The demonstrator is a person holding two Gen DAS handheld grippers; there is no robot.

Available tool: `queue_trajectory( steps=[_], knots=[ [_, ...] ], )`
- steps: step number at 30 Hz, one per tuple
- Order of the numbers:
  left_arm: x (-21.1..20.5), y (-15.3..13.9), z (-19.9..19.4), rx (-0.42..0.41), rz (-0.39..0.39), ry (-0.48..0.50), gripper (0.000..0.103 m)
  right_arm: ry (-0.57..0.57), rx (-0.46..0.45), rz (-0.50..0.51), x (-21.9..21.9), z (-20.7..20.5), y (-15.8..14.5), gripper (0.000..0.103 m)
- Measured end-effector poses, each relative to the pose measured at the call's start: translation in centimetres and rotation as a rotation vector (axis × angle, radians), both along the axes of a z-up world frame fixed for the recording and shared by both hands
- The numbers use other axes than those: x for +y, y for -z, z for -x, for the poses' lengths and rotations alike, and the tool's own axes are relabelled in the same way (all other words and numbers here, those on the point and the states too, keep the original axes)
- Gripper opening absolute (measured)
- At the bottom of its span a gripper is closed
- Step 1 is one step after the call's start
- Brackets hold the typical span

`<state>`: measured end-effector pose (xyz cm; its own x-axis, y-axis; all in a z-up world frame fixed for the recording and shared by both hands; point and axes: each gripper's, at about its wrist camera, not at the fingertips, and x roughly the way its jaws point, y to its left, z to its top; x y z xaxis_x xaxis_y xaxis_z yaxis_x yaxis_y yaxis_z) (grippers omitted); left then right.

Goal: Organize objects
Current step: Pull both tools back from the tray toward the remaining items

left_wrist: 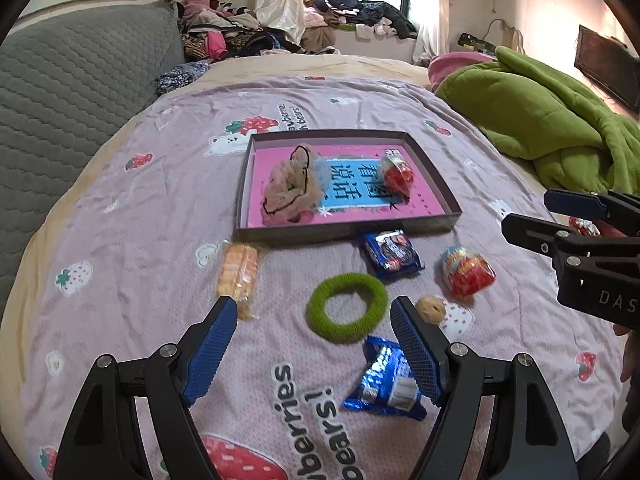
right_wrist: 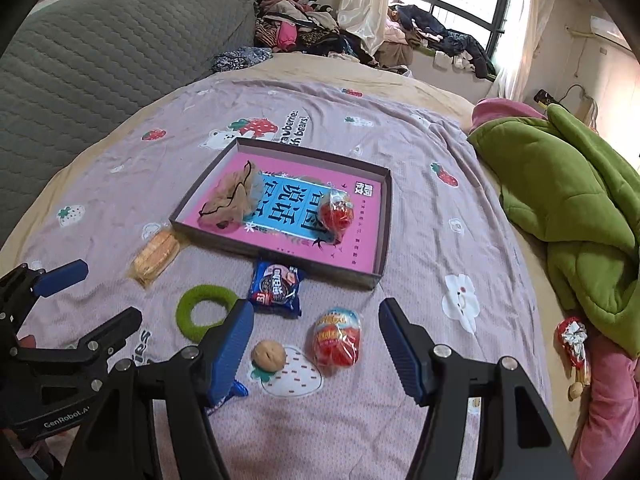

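Note:
A shallow box (left_wrist: 352, 233) (right_wrist: 276, 254) with a pink and blue floor lies on the bed; in it are a beige net bag (left_wrist: 290, 186) (right_wrist: 230, 202) and a red-white egg pack (left_wrist: 396, 174) (right_wrist: 338, 210). In front lie a biscuit pack (left_wrist: 238, 272) (right_wrist: 156, 258), a green ring (left_wrist: 348, 307) (right_wrist: 206, 310), two blue cookie packs (left_wrist: 392, 254) (right_wrist: 276, 288) (left_wrist: 386, 380), a walnut (left_wrist: 431, 309) (right_wrist: 268, 354) and another egg pack (left_wrist: 468, 272) (right_wrist: 338, 340). My left gripper (left_wrist: 314, 308) hangs open over the ring. My right gripper (right_wrist: 316, 312) is open above the egg pack.
A green quilt (left_wrist: 540, 116) (right_wrist: 576, 184) is heaped at the right, a grey padded headboard (left_wrist: 68, 88) at the left, clothes (left_wrist: 240, 36) piled at the back. One more red pack (right_wrist: 574, 340) lies by the quilt's edge.

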<state>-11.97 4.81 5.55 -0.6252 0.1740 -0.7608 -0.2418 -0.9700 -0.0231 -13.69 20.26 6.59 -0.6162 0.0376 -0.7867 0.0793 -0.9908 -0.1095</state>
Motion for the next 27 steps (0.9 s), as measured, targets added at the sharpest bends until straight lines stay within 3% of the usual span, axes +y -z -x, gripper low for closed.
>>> queue_trajectory(
  steps=[27],
  knots=[
    [1.7, 3.9, -4.7, -0.026, -0.019, 0.038, 0.08, 0.028, -0.03, -0.005, 2.2, -3.9, 5.4, 0.065]
  ],
)
